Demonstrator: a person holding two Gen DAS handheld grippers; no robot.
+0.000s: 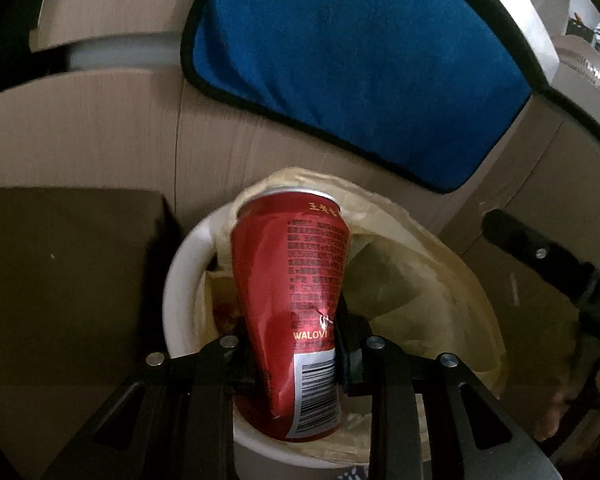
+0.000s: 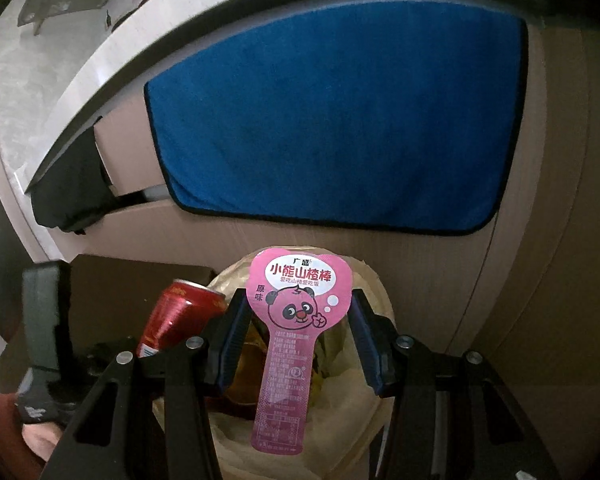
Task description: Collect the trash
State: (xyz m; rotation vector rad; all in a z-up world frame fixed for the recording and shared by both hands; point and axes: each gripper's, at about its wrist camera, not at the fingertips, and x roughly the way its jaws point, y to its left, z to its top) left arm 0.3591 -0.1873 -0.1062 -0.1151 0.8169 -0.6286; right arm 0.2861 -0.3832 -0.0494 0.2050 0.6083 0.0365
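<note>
My left gripper (image 1: pixel 296 344) is shut on a dented red drink can (image 1: pixel 296 280) and holds it upright right over a white trash bin (image 1: pixel 180 292) lined with a yellowish bag (image 1: pixel 440 272). The can also shows in the right wrist view (image 2: pixel 176 316). My right gripper (image 2: pixel 296 332) is open over the same bin's bag (image 2: pixel 364 420). A pink panda snack wrapper (image 2: pixel 296 320) hangs between its fingers (image 2: pixel 234 332), touching neither pad that I can see. Trash lies inside the bag.
A blue cloth (image 1: pixel 360 72) (image 2: pixel 340 120) hangs on the beige cabinet front behind the bin. A dark brown box (image 1: pixel 60 280) stands left of the bin. The other gripper (image 1: pixel 540 264) shows at the right edge of the left wrist view.
</note>
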